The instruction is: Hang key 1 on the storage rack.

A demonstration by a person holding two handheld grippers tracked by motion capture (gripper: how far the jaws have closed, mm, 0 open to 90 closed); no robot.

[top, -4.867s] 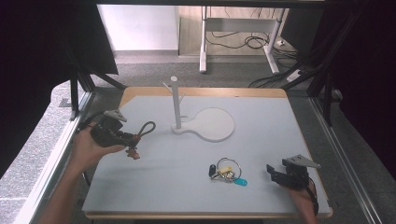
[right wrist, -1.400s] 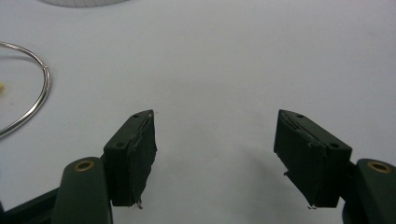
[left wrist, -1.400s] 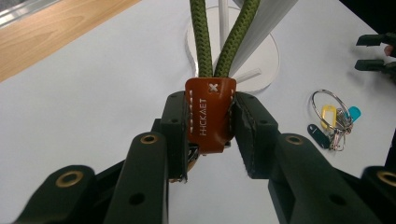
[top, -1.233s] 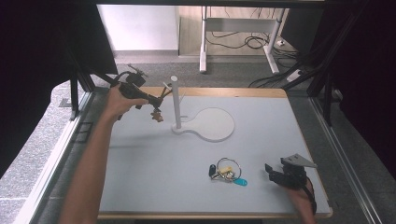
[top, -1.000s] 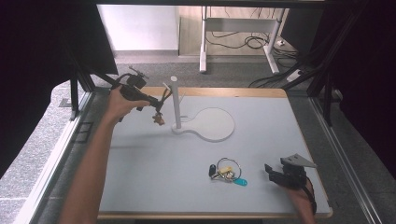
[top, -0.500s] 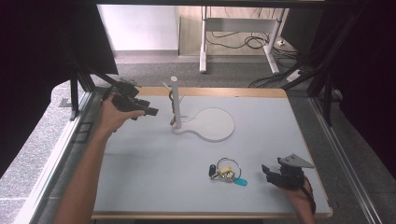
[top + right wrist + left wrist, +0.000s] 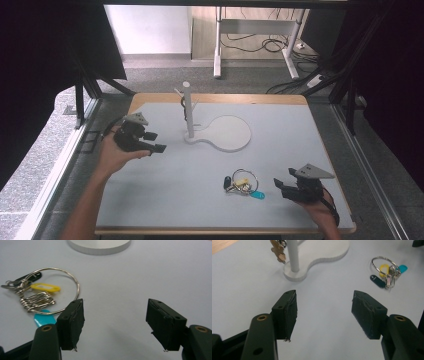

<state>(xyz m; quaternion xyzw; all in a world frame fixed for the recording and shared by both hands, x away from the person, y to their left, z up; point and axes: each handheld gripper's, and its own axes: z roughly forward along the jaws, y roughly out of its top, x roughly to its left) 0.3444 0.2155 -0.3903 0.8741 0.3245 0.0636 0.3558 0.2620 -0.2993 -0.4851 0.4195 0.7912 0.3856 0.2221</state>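
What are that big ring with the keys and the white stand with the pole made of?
The big ring looks like polished metal: thin, silvery, with bright glints. Its tags look like plastic: flat yellow, black and turquoise, matte. The white stand seems painted or plastic, smooth and matte; the pictures leave it open which.

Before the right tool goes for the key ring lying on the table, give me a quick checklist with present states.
1. Right tool open: ok, jaws apart.
2. Right tool holds nothing: ok.
3. Key ring within its view: ok, lying flat left of the jaws, not between them.
4. Left tool out of the path: ok, open, left of the stand.
5. First key set hung on the stand: ok.
6. Free peg left for the second ring: cannot tell.
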